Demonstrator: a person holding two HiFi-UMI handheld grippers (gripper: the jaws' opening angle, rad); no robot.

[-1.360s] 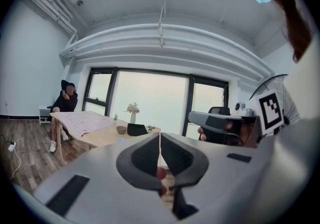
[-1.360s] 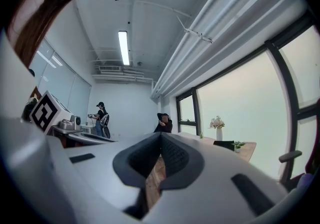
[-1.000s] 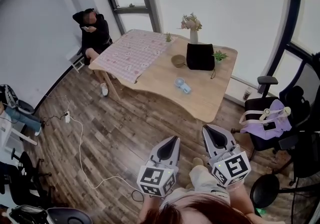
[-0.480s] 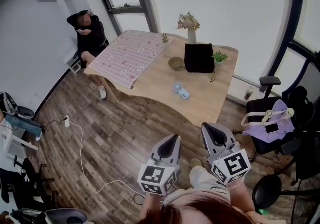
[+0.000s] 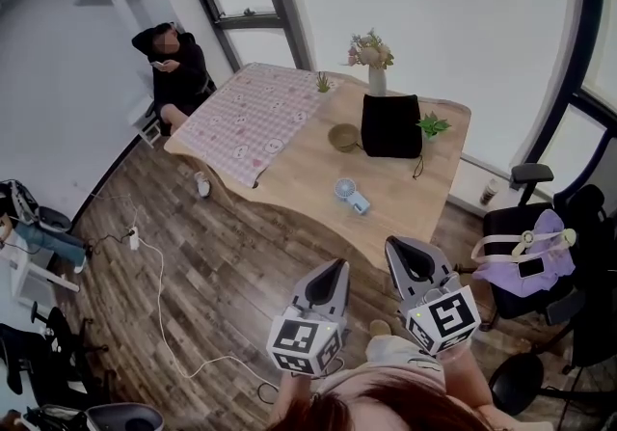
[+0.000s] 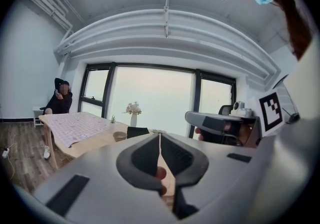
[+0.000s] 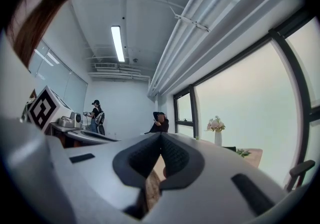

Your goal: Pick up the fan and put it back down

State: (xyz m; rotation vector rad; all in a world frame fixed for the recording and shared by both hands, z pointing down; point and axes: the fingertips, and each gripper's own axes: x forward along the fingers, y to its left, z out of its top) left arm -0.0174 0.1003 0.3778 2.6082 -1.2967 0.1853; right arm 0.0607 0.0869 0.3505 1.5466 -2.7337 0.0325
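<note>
A small light-blue fan (image 5: 351,194) lies on the wooden table (image 5: 410,202), near its front edge. Both grippers are held over the wooden floor, well short of the table and pointing toward it. The left gripper (image 5: 336,268) is shut with nothing in it; in the left gripper view its jaws (image 6: 160,136) meet at the tips. The right gripper (image 5: 397,246) is also shut and empty, and its jaws (image 7: 160,136) are closed in the right gripper view. The fan does not show in either gripper view.
On the table are a black bag (image 5: 390,125), a bowl (image 5: 343,137), a vase of flowers (image 5: 375,61), a small plant (image 5: 433,124) and a checked cloth (image 5: 255,116). A person (image 5: 180,61) sits at its far left. An office chair with a purple bag (image 5: 525,254) stands right; a cable (image 5: 159,275) crosses the floor.
The table and fan have come nearer and sit lower in the head view. Both grippers have moved forward toward the table together and stayed shut.
</note>
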